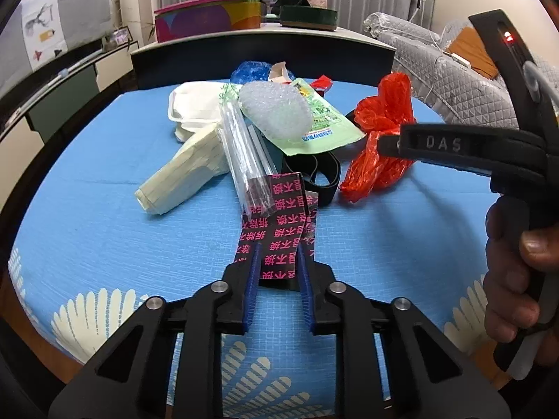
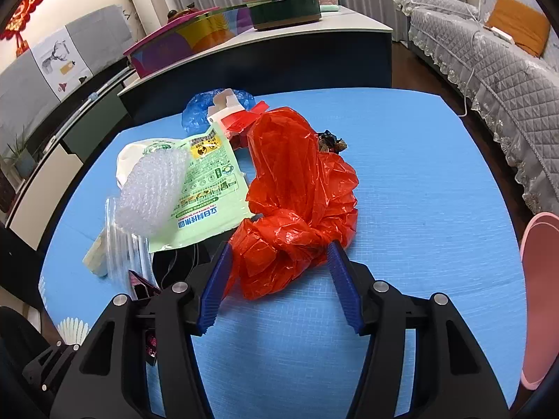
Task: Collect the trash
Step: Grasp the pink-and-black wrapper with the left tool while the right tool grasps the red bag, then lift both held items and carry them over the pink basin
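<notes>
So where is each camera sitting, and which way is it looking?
Left wrist view: sits on the left gripper, looking down along its fingers at the black-and-pink wrapper pinched between them; the person's right hand shows at the edge.
Right wrist view: sits on the right gripper, looking down at the red plastic bag between its wide-apart fingers.
Both show: the red bag, the green pouch, the bubble wrap and the blue tablecloth.

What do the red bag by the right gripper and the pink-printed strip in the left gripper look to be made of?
Red bag: thin glossy plastic film, judging by its crinkles and see-through sheen. Pink-printed strip: probably shiny black plastic wrapper or tape; it creases sharply and reflects light, though coated paper is possible.
</notes>
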A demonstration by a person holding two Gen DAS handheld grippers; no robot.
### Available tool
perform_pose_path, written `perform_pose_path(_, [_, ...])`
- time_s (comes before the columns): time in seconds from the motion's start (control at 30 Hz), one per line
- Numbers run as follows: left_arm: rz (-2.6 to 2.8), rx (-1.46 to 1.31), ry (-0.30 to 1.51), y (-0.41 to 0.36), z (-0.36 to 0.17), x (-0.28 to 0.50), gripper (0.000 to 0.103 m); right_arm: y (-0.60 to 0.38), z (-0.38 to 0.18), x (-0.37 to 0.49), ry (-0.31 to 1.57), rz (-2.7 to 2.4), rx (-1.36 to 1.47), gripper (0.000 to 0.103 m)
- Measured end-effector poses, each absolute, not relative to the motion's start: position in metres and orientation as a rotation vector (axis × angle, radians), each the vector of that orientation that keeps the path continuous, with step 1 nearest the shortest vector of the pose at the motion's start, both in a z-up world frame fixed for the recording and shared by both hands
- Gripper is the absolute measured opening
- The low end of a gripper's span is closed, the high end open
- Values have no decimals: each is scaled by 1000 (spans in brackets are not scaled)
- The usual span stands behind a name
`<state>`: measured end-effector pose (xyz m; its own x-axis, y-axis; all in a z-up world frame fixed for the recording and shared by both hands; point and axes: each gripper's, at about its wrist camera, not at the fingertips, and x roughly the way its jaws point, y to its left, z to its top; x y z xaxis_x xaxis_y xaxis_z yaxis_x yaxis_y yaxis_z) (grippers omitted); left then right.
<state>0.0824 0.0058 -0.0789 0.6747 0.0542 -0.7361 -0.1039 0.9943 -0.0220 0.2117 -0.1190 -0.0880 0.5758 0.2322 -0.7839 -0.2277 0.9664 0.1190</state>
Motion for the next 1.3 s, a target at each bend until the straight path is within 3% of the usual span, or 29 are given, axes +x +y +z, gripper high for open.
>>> perform_pose_path(0.07, [97, -57, 815, 6, -76, 80, 14, -121, -87, 209, 919, 267, 6, 55])
perform_pose_path(0.17, [98, -54, 814, 6, -74, 79, 12, -124, -85, 205, 920, 265, 5, 40])
perform_pose_path(0.27, [91, -46, 797, 4, -69, 76, 8, -127, -81, 200, 918, 270, 3, 16])
perform_pose_path(0.3, [89, -44, 792, 3, -67, 75, 7, -127, -80, 198, 917, 273, 2, 4])
perform_pose_path(0.33, [87, -44, 786, 3, -66, 74, 6, -128, -79, 196, 914, 273, 1, 0])
perform_pose_path(0.57, [78, -86, 786, 4, -61, 70, 2, -142, -55, 178, 842, 263, 5, 0])
perform_pose_path(0.67, [81, -97, 773, 4, -58, 65, 2, -144, -55, 173, 840, 287, 17, 9])
perform_pose_path(0.73, [82, -103, 766, 4, -56, 61, 2, -146, -57, 172, 840, 296, 48, 42])
perform_pose_path(0.77, [83, -101, 761, 4, -55, 60, 2, -144, -58, 172, 837, 304, 55, 44])
perform_pose_path(1.07, [130, -121, 711, 28, -45, 57, 2, -106, -87, 192, 928, 305, -2, 40])
perform_pose_path(1.17, [134, -125, 702, 33, -42, 55, 2, -105, -94, 197, 958, 273, 8, 9])
perform_pose_path(1.3, [130, -133, 690, 35, -38, 53, 2, -110, -85, 192, 919, 242, 6, 5])
